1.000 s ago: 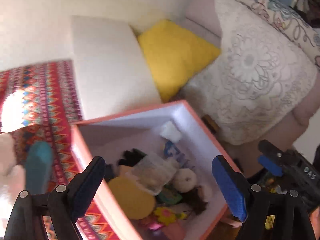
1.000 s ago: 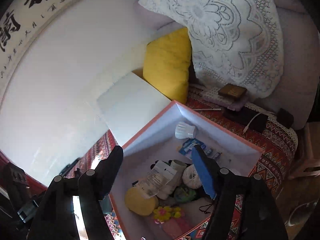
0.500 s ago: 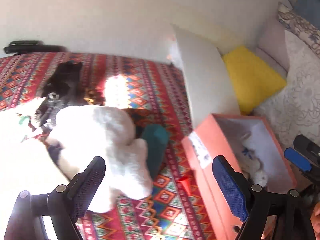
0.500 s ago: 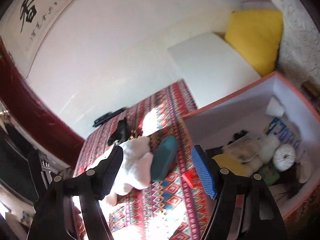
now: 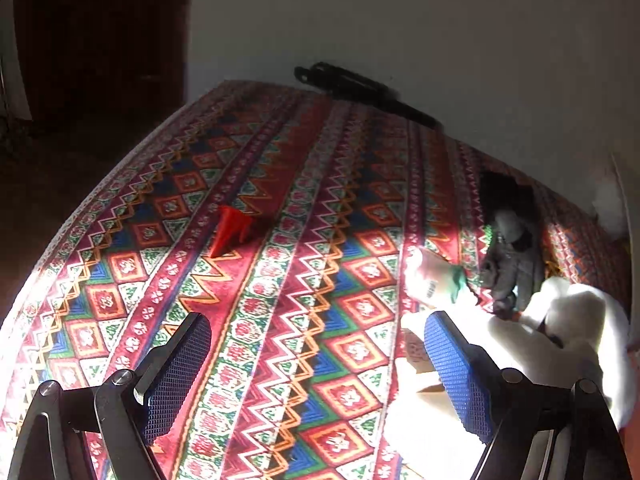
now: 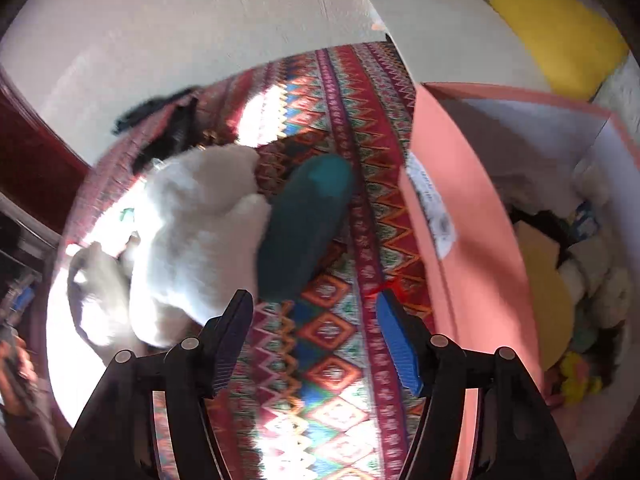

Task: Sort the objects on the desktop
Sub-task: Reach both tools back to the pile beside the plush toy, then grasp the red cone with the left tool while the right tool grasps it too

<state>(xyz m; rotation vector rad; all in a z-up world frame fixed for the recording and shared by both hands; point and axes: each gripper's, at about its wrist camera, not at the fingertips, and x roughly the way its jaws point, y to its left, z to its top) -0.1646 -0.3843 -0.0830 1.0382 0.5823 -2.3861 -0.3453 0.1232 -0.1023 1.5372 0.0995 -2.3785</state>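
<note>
My left gripper (image 5: 316, 364) is open and empty above the patterned tablecloth (image 5: 280, 264). A small red plastic piece (image 5: 230, 229) lies ahead of it to the left. To its right lie a white plush toy (image 5: 568, 332), a dark glove (image 5: 514, 256) and a pale packet with green print (image 5: 434, 282). My right gripper (image 6: 316, 332) is open and empty too, just short of a teal oblong case (image 6: 306, 224) that rests beside the white plush toy (image 6: 196, 240). The pink storage box (image 6: 472, 216) stands to the right, holding several small items, among them a yellow disc (image 6: 548, 292).
A long black object (image 5: 360, 92) lies along the wall at the table's far edge. The box lid (image 6: 440, 20) leans against the wall behind the box, with a yellow cushion (image 6: 560, 28) beyond. The table's left edge drops to a dark floor (image 5: 60, 160). A tiny red scrap (image 6: 384, 286) lies by the box.
Both grippers have swung left, away from the box. The left view now shows open tablecloth with the red piece; the right view has dropped low behind the teal case. Both stayed open.
</note>
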